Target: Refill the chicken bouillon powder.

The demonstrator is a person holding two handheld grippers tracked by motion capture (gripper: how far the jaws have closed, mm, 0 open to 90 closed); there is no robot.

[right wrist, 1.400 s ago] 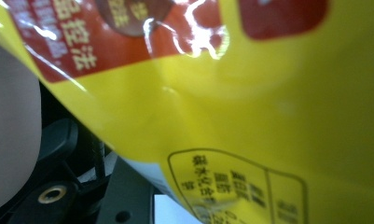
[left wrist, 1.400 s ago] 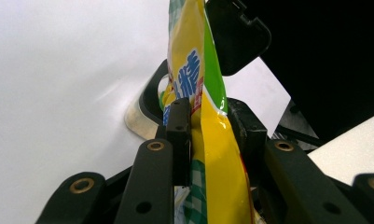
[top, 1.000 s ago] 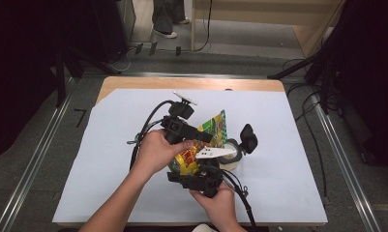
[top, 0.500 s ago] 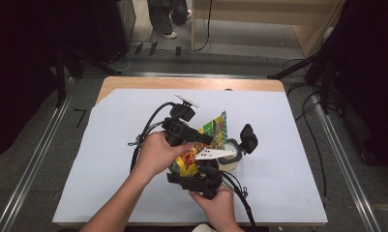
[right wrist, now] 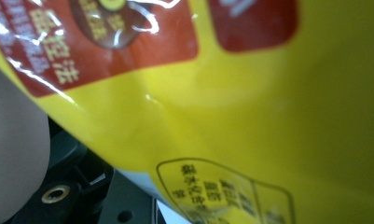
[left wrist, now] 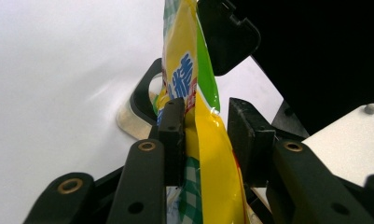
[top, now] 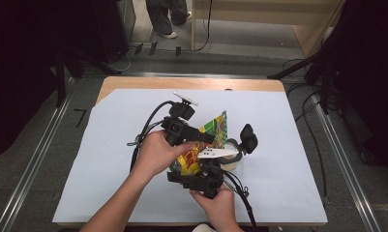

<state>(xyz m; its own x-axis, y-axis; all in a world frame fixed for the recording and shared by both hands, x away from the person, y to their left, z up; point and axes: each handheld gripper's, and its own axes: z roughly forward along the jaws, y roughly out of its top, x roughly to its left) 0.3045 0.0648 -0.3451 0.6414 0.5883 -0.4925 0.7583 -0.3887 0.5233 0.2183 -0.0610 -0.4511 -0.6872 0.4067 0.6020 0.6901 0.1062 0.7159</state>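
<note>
Nothing has shifted since earlier: the left gripper [left wrist: 205,135] stays clamped on the glossy yellow-and-green snack bag [left wrist: 194,116], held upright above the white table sheet [top: 109,145]. The right gripper [top: 201,176] sits beneath; its grip cannot be told, perhaps grasping the bag.

The snack bag [top: 216,130] is held between the left gripper [top: 208,139] behind and the right gripper [top: 201,179] in front, above the table [top: 288,145].
</note>
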